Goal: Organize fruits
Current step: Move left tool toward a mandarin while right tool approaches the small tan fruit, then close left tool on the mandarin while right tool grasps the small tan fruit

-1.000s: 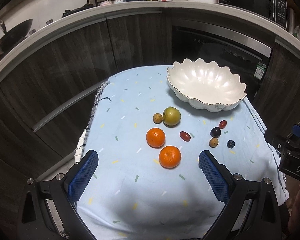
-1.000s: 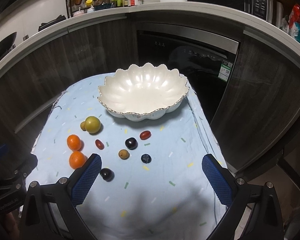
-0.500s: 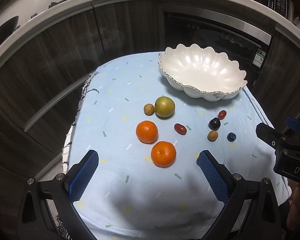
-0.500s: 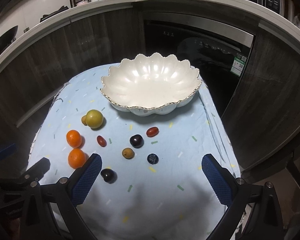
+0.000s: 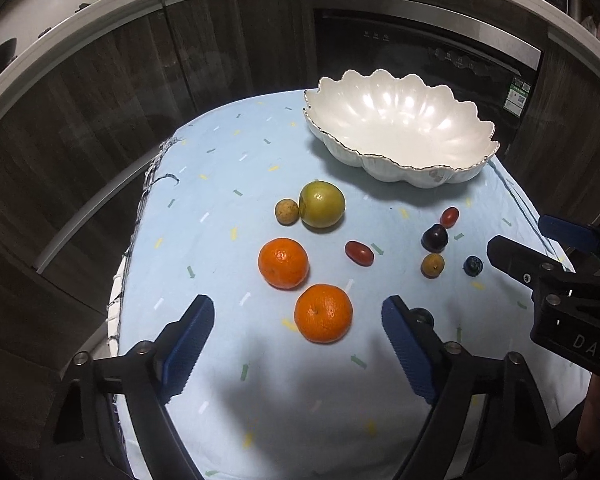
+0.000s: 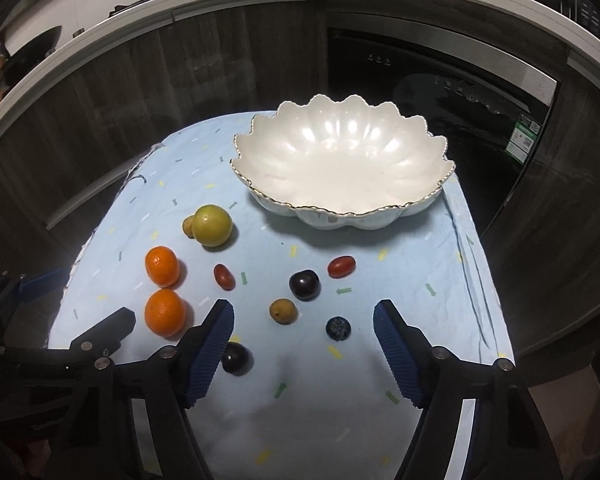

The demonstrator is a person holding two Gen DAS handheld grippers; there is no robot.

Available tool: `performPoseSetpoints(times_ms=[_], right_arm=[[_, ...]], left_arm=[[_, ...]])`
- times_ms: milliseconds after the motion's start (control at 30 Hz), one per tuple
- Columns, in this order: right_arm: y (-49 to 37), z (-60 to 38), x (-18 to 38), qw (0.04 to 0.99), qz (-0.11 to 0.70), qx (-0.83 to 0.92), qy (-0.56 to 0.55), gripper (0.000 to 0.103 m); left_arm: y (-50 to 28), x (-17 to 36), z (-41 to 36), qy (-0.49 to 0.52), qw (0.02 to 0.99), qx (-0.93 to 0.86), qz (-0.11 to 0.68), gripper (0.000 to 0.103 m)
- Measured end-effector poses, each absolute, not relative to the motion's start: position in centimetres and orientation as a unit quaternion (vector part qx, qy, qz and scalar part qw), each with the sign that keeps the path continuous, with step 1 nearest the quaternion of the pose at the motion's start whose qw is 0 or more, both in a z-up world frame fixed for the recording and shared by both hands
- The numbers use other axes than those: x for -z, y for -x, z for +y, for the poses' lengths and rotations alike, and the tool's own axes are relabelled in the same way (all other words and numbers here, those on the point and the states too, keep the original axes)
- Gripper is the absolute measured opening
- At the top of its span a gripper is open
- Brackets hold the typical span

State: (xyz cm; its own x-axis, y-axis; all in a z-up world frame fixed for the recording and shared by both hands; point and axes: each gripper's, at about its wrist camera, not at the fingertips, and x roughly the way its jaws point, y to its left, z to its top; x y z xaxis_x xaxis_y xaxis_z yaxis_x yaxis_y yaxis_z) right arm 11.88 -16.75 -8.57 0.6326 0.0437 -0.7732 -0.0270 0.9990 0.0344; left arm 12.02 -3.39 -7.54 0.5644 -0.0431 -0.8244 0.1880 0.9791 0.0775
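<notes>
Approach step: both claws are narrowing but gripping nothing yet. Left gripper (image 5: 298, 340) is bracketing the near orange (image 5: 323, 313); right gripper (image 6: 303, 334) is nearing the blueberry (image 6: 338, 328). Bowl (image 6: 260, 152) is sitting empty beyond. Next: lower, pinch gently.

The near stretch of the blue cloth (image 6: 340, 420) lies bare, easy to cross. Further in, scattered fruit crowds the middle: two oranges (image 5: 323, 313), a green fruit (image 5: 322, 204), small dark plums (image 6: 304, 285). The scalloped bowl (image 6: 380, 210) blocks the far end, cabinets (image 6: 140, 92) close behind.
</notes>
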Motion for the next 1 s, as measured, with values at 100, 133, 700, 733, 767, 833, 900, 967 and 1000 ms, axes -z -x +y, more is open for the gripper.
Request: performPoseSetpoints(times_ms=[100,133,700,733,767,833,900,967,1000], right_arm=[[-12.4,-16.7,9.0,0.903,0.43,-0.023,-0.007,0.069],[-12.6,-16.7,9.2,0.902,0.431,-0.026,-0.007,0.067],[-15.0,-15.9,12.7,0.895,0.444,-0.047,0.018,0.059],[-15.2,-15.9,12.9,0.894,0.446,-0.047,0.018,0.059],[-15.3,-15.9,13.0,0.893,0.446,-0.049,0.018,0.059],[-15.5,-15.9,13.4,0.892,0.449,-0.051,0.019,0.052],[-15.8,-15.8,13.7,0.889,0.455,-0.054,0.021,0.048],[-16.0,-15.9,14.2,0.885,0.461,-0.056,0.02,0.044],[-16.0,-15.8,14.4,0.885,0.462,-0.057,0.02,0.044]], left_arm=[[-12.4,8.2,-3.6,-0.081,0.879,0.073,0.464,0.078],[-12.5,8.4,-3.7,-0.084,0.878,0.075,0.465,0.074],[-14.1,12.3,-3.4,-0.07,0.859,0.099,0.497,0.049],[-14.2,12.3,-3.4,-0.068,0.859,0.1,0.497,0.049],[-14.3,12.4,-3.4,-0.068,0.859,0.102,0.497,0.049],[-14.4,12.6,-3.6,-0.069,0.859,0.105,0.497,0.049],[-14.5,12.7,-3.7,-0.07,0.859,0.108,0.496,0.049],[-14.6,12.9,-3.8,-0.069,0.858,0.111,0.497,0.049],[-14.6,13.0,-3.8,-0.069,0.857,0.113,0.497,0.049]])
